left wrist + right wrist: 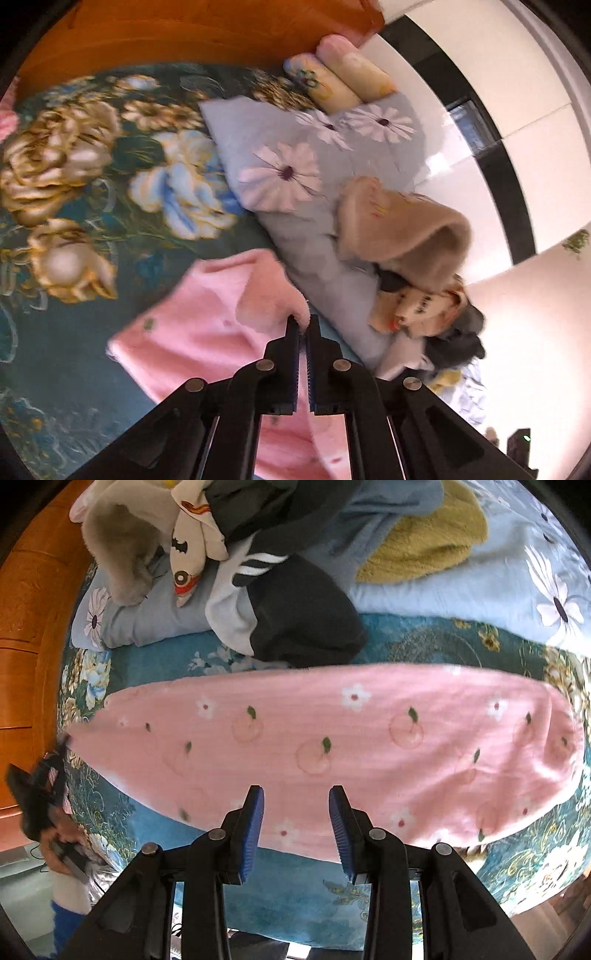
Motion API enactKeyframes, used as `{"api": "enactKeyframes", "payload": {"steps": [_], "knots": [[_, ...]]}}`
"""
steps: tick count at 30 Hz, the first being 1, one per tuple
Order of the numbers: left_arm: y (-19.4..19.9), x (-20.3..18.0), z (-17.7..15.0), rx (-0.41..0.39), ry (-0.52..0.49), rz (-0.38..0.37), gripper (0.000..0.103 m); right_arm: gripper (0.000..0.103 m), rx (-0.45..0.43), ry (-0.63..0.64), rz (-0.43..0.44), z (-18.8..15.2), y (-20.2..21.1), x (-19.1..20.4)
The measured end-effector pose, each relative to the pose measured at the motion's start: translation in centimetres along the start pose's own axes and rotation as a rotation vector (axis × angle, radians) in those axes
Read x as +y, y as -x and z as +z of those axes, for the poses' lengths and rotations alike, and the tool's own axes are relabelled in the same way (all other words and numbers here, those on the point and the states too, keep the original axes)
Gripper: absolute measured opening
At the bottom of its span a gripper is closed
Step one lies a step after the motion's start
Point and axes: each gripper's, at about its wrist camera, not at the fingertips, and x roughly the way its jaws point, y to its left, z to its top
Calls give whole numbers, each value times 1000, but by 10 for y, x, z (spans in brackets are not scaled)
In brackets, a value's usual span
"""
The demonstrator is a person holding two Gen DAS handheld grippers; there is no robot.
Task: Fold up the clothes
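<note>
A pink fleece garment (332, 738) with peach and flower prints lies stretched across the teal floral bedspread (155, 657). My right gripper (297, 794) is open just above its near edge, holding nothing. My left gripper (303, 325) is shut on a fuzzy corner of the pink garment (207, 317), lifting it a little; the left gripper also shows at the garment's left end in the right wrist view (44, 786).
A pile of clothes lies behind: a tan fleece piece (118, 535), a dark jacket (299, 616), a yellow towel (428, 542), on a blue daisy quilt (295, 155). Rolled pillows (343, 77) rest by the wooden headboard (184, 29).
</note>
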Motion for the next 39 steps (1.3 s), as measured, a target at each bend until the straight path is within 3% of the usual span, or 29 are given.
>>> {"api": "enactKeyframes", "payload": {"steps": [1,4,7,9,12,15,17,22,25,31,32,34,37,39], "knots": [[-5,16,-4,11,33,36,3,37,3,-3,0,-3,-1,-2],[-44,76,-28,174,142,214,3,37,15,-22,2,-14,-4,-10],[-48,100,-37,191,184,250,3,37,25,-31,0,-21,-7,-16],[-41,97,-33,168,173,224,3,37,25,-34,-3,-23,-6,-20],[-38,83,-29,171,97,276,8,37,29,-46,-12,-24,-5,-27],[-43,75,-31,192,26,376,10,37,28,-65,-4,-24,-5,-31],[-47,74,-33,198,-17,466,21,37,30,-61,0,-25,-6,-30],[-44,82,-37,164,-16,565,48,37,37,-49,5,-28,-9,-28],[-41,88,-41,144,26,557,53,37,40,-69,7,-34,-10,-33],[-35,115,-43,115,234,363,51,37,39,-119,5,-48,-9,-48],[-34,117,-43,107,259,329,43,37,37,-127,5,-51,-8,-51],[-33,115,-42,100,284,290,12,37,32,-143,7,-57,-7,-55],[-28,102,-38,94,272,286,9,37,26,-167,10,-65,-5,-61],[3,87,-29,31,280,242,9,37,19,-188,18,-70,-3,-65]]}}
